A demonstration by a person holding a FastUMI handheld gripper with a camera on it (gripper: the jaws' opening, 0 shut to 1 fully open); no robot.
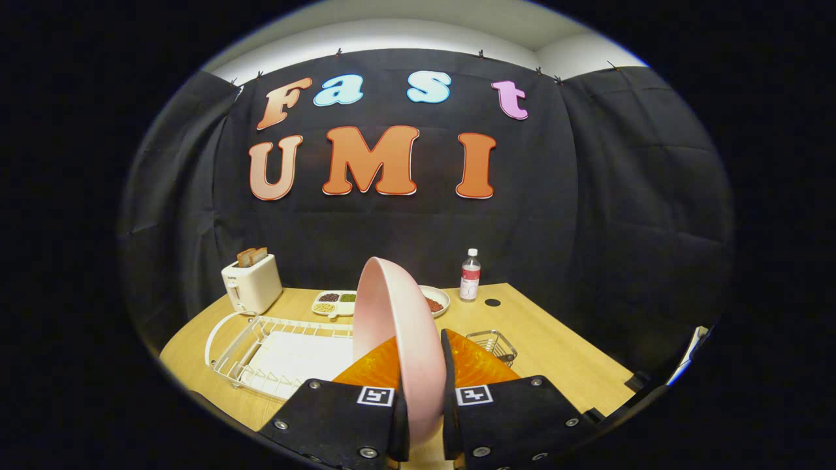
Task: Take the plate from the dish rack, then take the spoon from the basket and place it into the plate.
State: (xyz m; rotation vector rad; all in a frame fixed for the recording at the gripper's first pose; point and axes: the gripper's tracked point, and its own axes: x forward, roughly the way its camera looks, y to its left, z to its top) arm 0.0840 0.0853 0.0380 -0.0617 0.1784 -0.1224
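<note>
Gripper [424, 391] at the bottom centre of the frame, its two fingers clamped on a pink plate [398, 339], one finger pressing each face. Held on edge, the plate stands upright between the fingers and rises above them to the middle of the frame, well off the wooden table [562, 365]. Lower left of the plate, a white wire dish rack [274, 352] sits on the table. Just right of the fingers, a small wire basket [493, 344] is partly hidden behind them; what it holds cannot be made out. Further back at the left stands a white toaster [251, 284] with bread slices in its slots. Behind the plate lie a divided tray [334, 303] of beans and a small bowl [436, 301] of something reddish. A clear plastic bottle [469, 275] stands upright to the right of the bowl.
</note>
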